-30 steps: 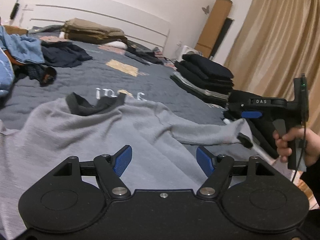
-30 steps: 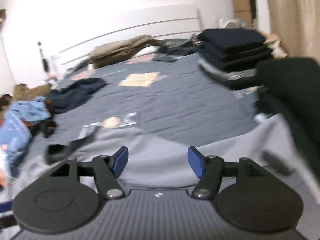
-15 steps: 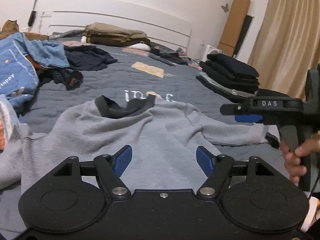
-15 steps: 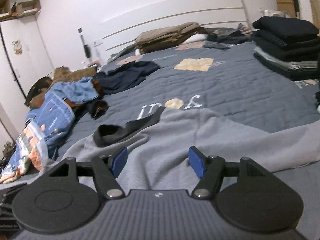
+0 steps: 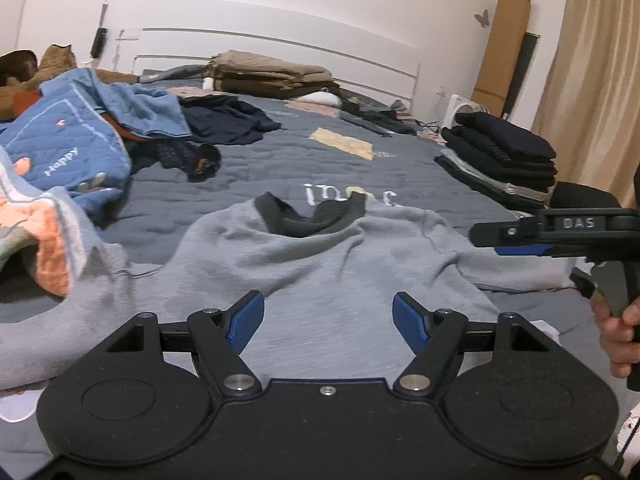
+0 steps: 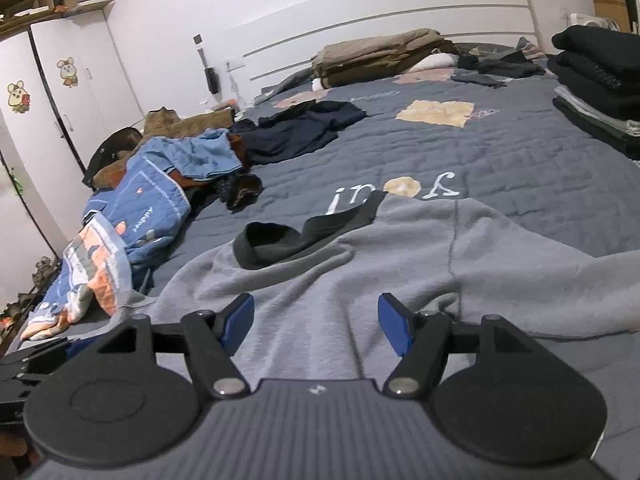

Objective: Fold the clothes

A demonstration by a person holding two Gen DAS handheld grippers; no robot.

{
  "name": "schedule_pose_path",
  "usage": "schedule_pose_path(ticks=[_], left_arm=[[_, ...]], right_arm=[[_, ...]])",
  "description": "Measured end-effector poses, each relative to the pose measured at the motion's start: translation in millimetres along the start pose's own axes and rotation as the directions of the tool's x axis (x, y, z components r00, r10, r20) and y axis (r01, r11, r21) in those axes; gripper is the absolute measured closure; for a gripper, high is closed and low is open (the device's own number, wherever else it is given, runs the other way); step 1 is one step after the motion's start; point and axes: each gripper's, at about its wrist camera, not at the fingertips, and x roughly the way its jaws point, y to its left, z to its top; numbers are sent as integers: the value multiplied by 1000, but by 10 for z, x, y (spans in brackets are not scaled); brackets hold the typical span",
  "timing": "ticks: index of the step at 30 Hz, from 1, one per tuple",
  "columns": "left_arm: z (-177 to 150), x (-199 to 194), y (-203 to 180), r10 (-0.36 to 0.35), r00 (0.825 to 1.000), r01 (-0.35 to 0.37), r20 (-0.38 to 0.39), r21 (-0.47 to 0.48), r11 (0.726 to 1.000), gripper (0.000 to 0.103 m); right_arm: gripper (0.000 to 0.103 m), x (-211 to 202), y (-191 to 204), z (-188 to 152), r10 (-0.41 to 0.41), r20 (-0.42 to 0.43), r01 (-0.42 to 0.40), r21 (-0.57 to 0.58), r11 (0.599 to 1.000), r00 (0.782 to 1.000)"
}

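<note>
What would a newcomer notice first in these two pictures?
First, the grey sweatshirt with its dark collar, spread flat on the bed right in front of both open grippers. Next, the stack of folded dark clothes at the bed's right edge. On the left lies a crumpled blue quilted blanket.

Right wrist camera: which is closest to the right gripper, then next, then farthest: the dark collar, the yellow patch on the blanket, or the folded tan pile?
1. Dark collar, just ahead of the right gripper, slightly left.
2. Yellow patch, mid-bed, ahead and right.
3. Folded tan pile, by the headboard.
</note>
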Motion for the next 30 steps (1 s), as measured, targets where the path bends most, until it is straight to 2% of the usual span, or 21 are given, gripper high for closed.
schedule_pose_path(ticks=[8, 13, 16, 22, 25, 27, 30], left_arm=[[2, -165, 469, 101, 995, -101, 1, -39, 994, 33], [29, -300, 852, 189, 982, -188, 7, -88, 978, 33], [16, -366, 1042, 232, 973, -231, 6, -64, 971, 33], [-4, -421, 1420, 276, 961, -277, -29, -82, 957, 37], [-10, -379, 1518, 272, 961, -275, -48, -75, 959, 45], [-14, -351, 1583, 269, 961, -273, -61, -71, 959, 46], [-52, -256, 1645, 293, 951, -300, -99, -60, 952, 45]], right_arm=[[34, 26, 153, -22, 50, -16, -50, -12, 999, 999], [34, 57, 274, -55, 77, -30, -78, -26, 997, 997], [33, 97, 358, -91, 93, -50, -95, -46, 994, 994], [32, 135, 448, -144, 116, -74, -120, -58, 991, 991], [31, 146, 466, -161, 121, -79, -125, -53, 991, 990], [31, 160, 486, -178, 122, -86, -127, -56, 990, 989], [31, 180, 519, -201, 124, -98, -131, -66, 989, 987]])
